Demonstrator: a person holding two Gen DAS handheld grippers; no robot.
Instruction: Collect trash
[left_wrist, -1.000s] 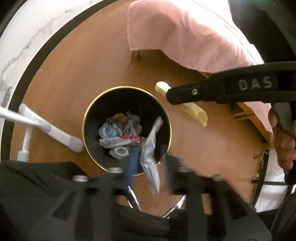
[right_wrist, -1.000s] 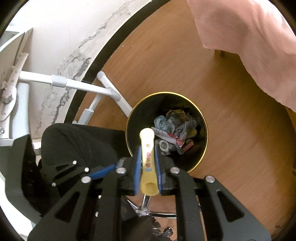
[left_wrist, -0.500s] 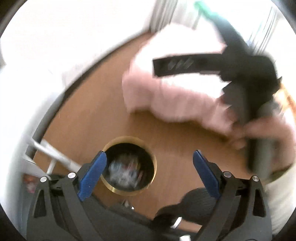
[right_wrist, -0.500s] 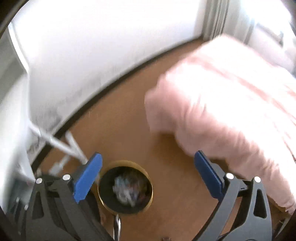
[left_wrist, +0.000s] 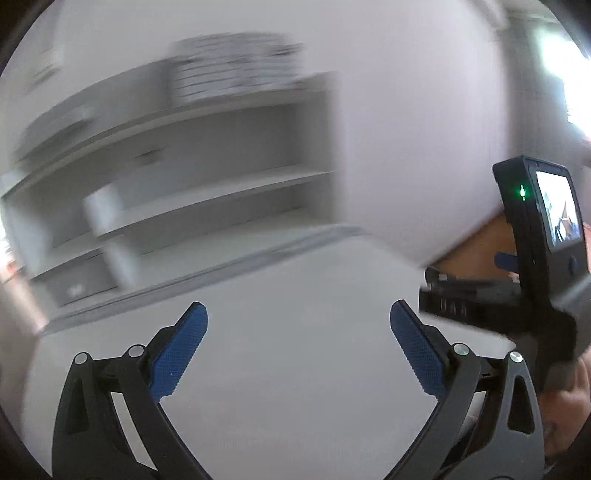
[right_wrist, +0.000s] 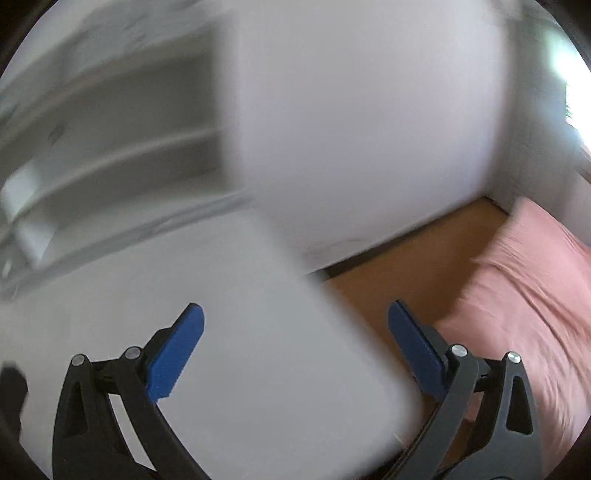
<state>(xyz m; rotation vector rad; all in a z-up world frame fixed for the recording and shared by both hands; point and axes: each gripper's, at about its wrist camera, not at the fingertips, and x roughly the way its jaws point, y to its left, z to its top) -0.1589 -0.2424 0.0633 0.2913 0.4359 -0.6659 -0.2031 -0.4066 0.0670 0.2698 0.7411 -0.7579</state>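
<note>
Currently, left wrist view: my left gripper (left_wrist: 298, 343) has its fingers (left_wrist: 177, 354) spread wide, nothing between them. White desk (left_wrist: 288, 369) surface below, blurred white shelves (left_wrist: 184, 177) behind it. Right gripper (left_wrist: 532, 295) sits at the right edge, seen from behind, screen lit, green LED on. Right wrist view: my right gripper (right_wrist: 295, 341) has fingers (right_wrist: 173, 354) spread too, holding nothing. Desk corner under them, wooden floor (right_wrist: 406, 266) and pink bed cover (right_wrist: 528, 295) to the right. No trash visible in either view.
</note>
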